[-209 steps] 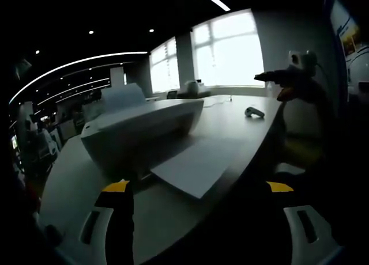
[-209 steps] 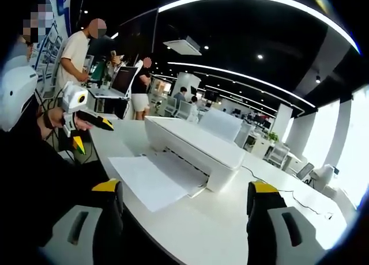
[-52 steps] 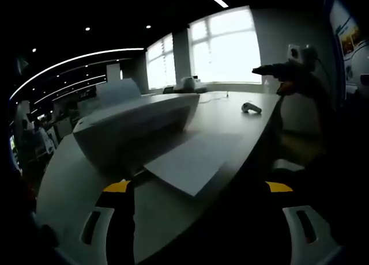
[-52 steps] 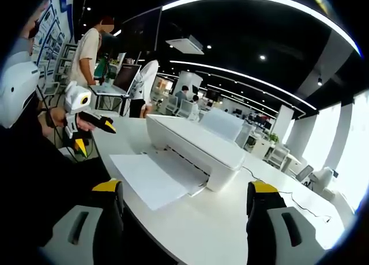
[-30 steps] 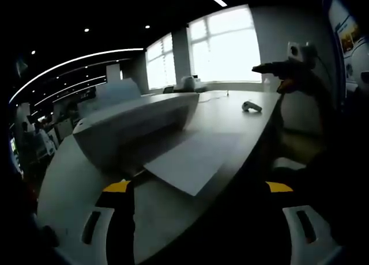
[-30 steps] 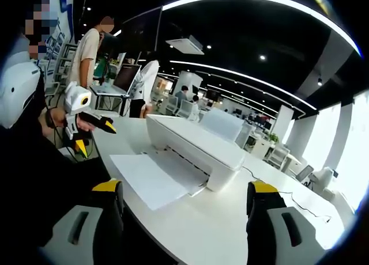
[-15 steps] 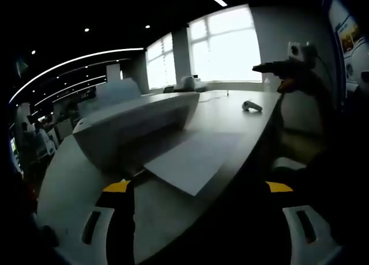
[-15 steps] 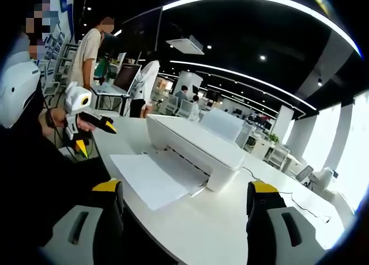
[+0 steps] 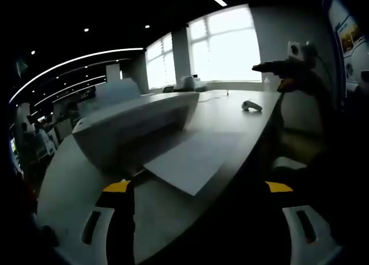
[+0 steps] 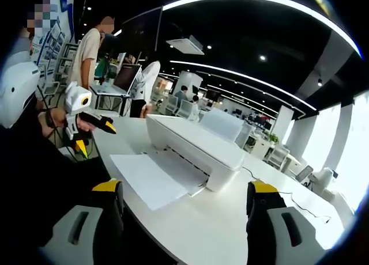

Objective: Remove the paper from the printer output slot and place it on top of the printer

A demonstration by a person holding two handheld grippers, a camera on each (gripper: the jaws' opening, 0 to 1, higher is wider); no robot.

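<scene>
A white printer stands on a white tabletop. One sheet of paper lies flat in front of it, its far edge in the output slot and its near end reaching toward the tabletop's edge. In the left gripper view the same paper and printer appear dim against bright windows.

The right gripper hangs near the tabletop's edge, well short of the paper, its yellow-tipped fingers spread wide and grasping nothing. The left gripper is likewise apart from the paper, its fingers released and empty. Each gripper also shows in the other's view, held in a hand off the side of the tabletop: the left gripper at the left of the right gripper view, the right gripper at the far right of the left gripper view.

A small pale object lies far on the tabletop, and a cable trails right of the printer. People stand at a laptop in the background.
</scene>
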